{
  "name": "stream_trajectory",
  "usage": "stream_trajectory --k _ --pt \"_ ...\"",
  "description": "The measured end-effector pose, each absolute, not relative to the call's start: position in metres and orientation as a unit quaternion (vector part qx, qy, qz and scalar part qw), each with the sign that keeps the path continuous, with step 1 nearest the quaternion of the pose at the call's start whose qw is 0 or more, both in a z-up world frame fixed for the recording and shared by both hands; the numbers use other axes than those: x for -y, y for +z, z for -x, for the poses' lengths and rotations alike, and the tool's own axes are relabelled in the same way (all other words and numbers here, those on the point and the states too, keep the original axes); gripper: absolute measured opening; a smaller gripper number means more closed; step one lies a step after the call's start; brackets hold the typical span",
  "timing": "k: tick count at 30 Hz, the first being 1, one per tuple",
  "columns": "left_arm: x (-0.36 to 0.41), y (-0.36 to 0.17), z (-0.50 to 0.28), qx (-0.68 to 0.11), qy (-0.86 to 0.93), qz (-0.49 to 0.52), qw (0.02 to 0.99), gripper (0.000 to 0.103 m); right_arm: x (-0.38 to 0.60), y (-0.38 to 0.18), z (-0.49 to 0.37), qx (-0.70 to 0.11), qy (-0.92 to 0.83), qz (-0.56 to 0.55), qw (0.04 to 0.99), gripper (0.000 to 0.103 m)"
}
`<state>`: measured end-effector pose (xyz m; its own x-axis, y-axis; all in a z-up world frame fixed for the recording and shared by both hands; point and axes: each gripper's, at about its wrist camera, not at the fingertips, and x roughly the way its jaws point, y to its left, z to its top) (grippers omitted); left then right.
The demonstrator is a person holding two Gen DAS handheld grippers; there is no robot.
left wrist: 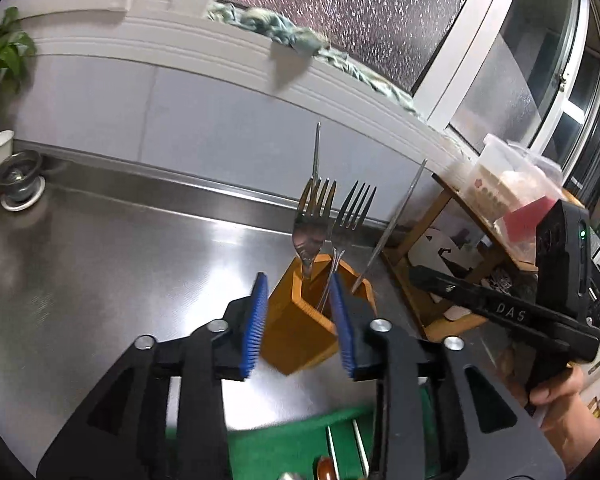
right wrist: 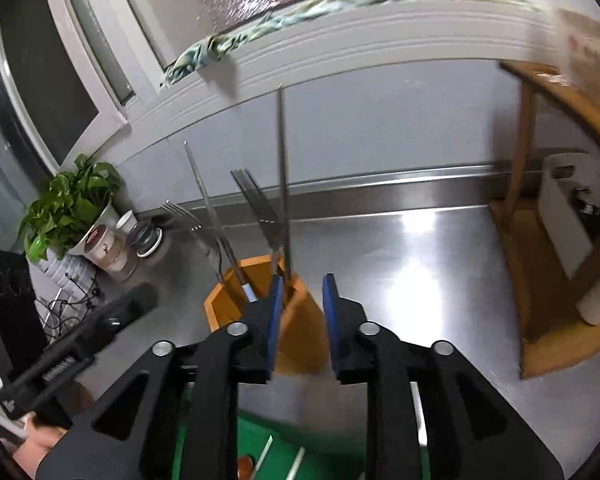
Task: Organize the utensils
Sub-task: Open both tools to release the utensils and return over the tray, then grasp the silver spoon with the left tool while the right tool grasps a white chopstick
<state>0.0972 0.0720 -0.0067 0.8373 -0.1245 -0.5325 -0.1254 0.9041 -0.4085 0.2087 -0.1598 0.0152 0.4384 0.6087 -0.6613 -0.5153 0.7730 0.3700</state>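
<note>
Both the left hand-held gripper and right hand-held gripper stand partly open, holding nothing; the wooden utensil holder, near the counter's back edge, could tip if a pad snags its upright forks.

Even indoor light, moderately bright; white glare patches on steel counter beyond right gripper; frosted window sparkles above left gripper; heavy fisheye bending, black corners; motion blur at edges.
</note>
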Motion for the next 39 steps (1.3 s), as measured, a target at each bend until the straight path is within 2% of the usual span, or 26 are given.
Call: stream_trajectory --k 1,3,4,5,10,13,16,17,19,20,21,22,25,35,39 --pt "-0.072 -0.004 -0.093 -0.291 0.001 0.217 0.932 0.045 0.168 0.018 -0.206 -0.420 0.329 -0.060 0.844 0.026" --pt "-0.072 0.003 -0.081 -0.313 -0.002 0.211 0.926 0.055 0.180 0.022 -0.200 -0.440 0.329 -0.062 0.833 0.038" --pt "-0.072 0.004 -0.078 -0.326 -0.005 0.209 0.922 0.058 0.184 0.023 -0.197 -0.453 0.331 -0.059 0.826 0.052" --pt "-0.071 0.006 -0.073 -0.348 -0.009 0.206 0.915 0.059 0.189 0.023 -0.191 -0.470 0.331 -0.051 0.816 0.058" --pt "-0.058 0.000 -0.057 -0.447 -0.023 0.196 0.873 0.070 0.198 0.010 -0.164 -0.554 0.327 -0.002 0.766 0.058" --pt "-0.046 -0.015 -0.047 -0.507 -0.038 0.197 0.839 0.071 0.199 -0.009 -0.142 -0.611 0.322 0.024 0.723 0.058" --pt "-0.034 -0.036 -0.040 -0.553 -0.045 0.201 0.807 0.070 0.203 -0.029 -0.123 -0.653 0.307 0.037 0.691 0.052" --pt "-0.031 -0.043 -0.038 -0.562 -0.046 0.202 0.801 0.068 0.204 -0.035 -0.120 -0.661 0.306 0.034 0.685 0.042" --pt "-0.023 -0.058 -0.034 -0.579 -0.049 0.202 0.788 0.045 0.206 -0.049 -0.115 -0.680 0.291 0.032 0.672 0.028" --pt "-0.020 -0.062 -0.033 -0.586 -0.048 0.202 0.783 0.041 0.208 -0.054 -0.113 -0.686 0.286 0.029 0.668 0.021" --pt "-0.017 -0.069 -0.032 -0.595 -0.050 0.206 0.775 0.033 0.211 -0.060 -0.111 -0.692 0.280 0.027 0.664 0.019" --pt "-0.014 -0.075 -0.030 -0.601 -0.055 0.209 0.769 0.029 0.213 -0.065 -0.109 -0.698 0.277 0.025 0.660 0.016" --pt "-0.007 -0.082 -0.027 -0.609 -0.061 0.213 0.762 0.026 0.217 -0.073 -0.102 -0.706 0.266 0.028 0.656 0.015" --pt "0.003 -0.095 -0.032 -0.629 -0.034 0.196 0.752 0.026 0.219 -0.086 -0.101 -0.713 0.245 0.039 0.656 0.011" --pt "0.002 -0.100 -0.035 -0.639 -0.017 0.180 0.748 0.026 0.210 -0.085 -0.099 -0.710 0.236 0.060 0.661 0.007"
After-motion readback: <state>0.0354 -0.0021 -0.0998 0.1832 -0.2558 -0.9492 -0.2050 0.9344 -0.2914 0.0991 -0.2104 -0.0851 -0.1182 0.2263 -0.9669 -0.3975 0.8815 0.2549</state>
